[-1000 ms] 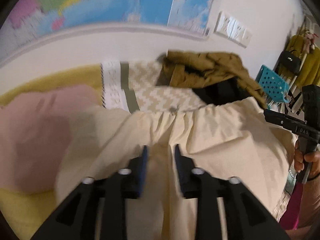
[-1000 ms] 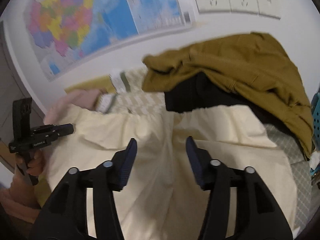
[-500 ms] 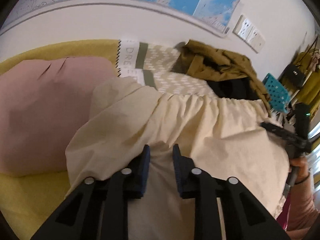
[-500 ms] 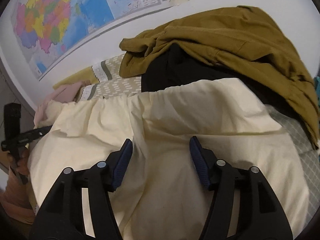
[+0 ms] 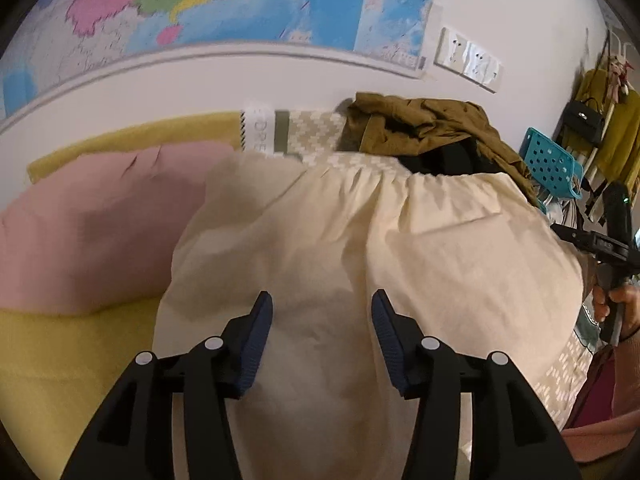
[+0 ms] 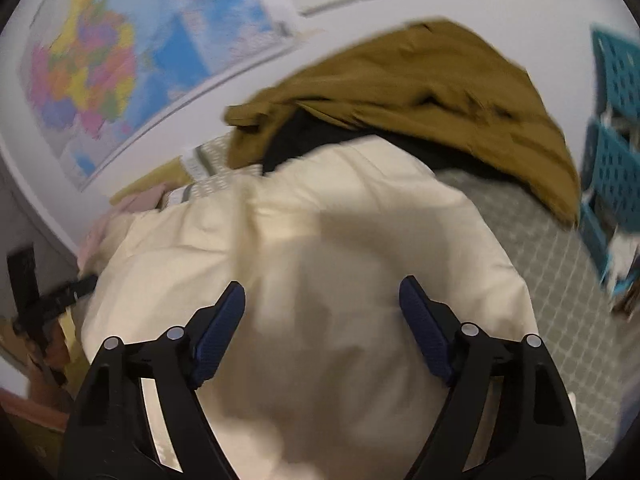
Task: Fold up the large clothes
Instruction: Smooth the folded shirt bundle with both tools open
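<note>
Cream garment (image 5: 400, 248) — olive jacket (image 5: 424, 128) behind, pink pillow (image 5: 92, 220) beside.

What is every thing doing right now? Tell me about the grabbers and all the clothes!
left gripper: open, over the cloth, holding nothing.
right gripper: open, holding nothing.
cream garment: spread out, wrinkled, gathered waistband at the far edge.
mustard garment: crumpled in a heap.
black garment: mostly hidden under the mustard one.
pink pillow: lying beside the cream garment.
</note>
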Tool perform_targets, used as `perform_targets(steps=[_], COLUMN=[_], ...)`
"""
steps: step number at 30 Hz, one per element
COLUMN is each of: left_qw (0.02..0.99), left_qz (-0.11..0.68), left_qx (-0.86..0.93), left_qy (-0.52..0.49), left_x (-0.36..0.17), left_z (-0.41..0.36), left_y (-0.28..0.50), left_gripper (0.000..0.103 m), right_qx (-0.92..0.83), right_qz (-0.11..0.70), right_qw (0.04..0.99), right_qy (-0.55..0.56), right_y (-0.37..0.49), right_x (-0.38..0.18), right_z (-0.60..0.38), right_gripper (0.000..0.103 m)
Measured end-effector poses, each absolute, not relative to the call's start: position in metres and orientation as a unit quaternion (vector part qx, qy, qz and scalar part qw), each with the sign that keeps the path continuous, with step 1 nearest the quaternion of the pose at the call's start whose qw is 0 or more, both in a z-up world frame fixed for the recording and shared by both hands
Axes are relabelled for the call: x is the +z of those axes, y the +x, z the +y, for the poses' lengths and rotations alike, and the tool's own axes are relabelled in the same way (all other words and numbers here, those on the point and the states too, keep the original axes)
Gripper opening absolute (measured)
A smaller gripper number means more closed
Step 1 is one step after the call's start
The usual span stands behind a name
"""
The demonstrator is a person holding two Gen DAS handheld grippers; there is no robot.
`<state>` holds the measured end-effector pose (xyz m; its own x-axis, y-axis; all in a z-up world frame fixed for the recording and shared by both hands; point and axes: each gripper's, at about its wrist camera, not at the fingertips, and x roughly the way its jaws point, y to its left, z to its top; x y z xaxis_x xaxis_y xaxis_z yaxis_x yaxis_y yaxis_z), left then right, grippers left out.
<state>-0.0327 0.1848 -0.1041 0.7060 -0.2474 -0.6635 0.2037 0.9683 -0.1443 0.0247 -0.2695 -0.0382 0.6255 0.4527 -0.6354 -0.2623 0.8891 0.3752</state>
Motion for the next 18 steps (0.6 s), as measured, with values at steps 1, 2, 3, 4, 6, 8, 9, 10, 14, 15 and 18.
perform_targets(steps=[1,2,3,4,6,8,9,10,14,15,18], left_qw=[0.923,0.923,0.922,0.921,0.927,0.937,0.939,0.939,0.924,0.920,0.918], left_qz=[0.365,0.364,0.370,0.372,0.351,0.323,0.320,0.323,0.368,0.379,0.382], left_qx=[-0.121,-0.119,-0.112,-0.110,-0.125,-0.127,-0.119,-0.111,-0.081,-0.079,-0.078], left_qy=[-0.032,-0.029,-0.027,-0.027,-0.031,-0.034,-0.034,-0.037,-0.058,-0.061,-0.078], left_x=[-0.107,-0.109,-0.110,-0.108,-0.096,-0.084,-0.082,-0.082,-0.104,-0.111,-0.123], left_z=[0.186,0.186,0.185,0.185,0.188,0.197,0.202,0.206,0.224,0.225,0.229], left_y=[-0.031,-0.030,-0.029,-0.030,-0.042,-0.060,-0.065,-0.067,-0.067,-0.065,-0.063], left_gripper=[0.049,0.049,0.047,0.046,0.050,0.056,0.056,0.056,0.055,0.055,0.055], right_qx=[0.186,0.183,0.186,0.186,0.198,0.222,0.237,0.249,0.283,0.282,0.276], right_qz=[0.390,0.396,0.396,0.390,0.370,0.341,0.333,0.327,0.336,0.346,0.377], right_qw=[0.890,0.886,0.882,0.883,0.889,0.896,0.897,0.898,0.891,0.888,0.877], right_qy=[0.141,0.158,0.174,0.183,0.185,0.179,0.169,0.156,0.114,0.110,0.114], right_y=[0.029,0.032,0.032,0.028,0.015,-0.004,-0.014,-0.022,-0.032,-0.029,-0.018], right_x=[-0.045,-0.050,-0.050,-0.046,-0.033,-0.017,-0.009,-0.003,-0.005,-0.012,-0.035], right_z=[-0.276,-0.281,-0.284,-0.287,-0.287,-0.286,-0.282,-0.276,-0.251,-0.248,-0.241], right_gripper=[0.074,0.073,0.073,0.073,0.074,0.075,0.077,0.078,0.086,0.086,0.083])
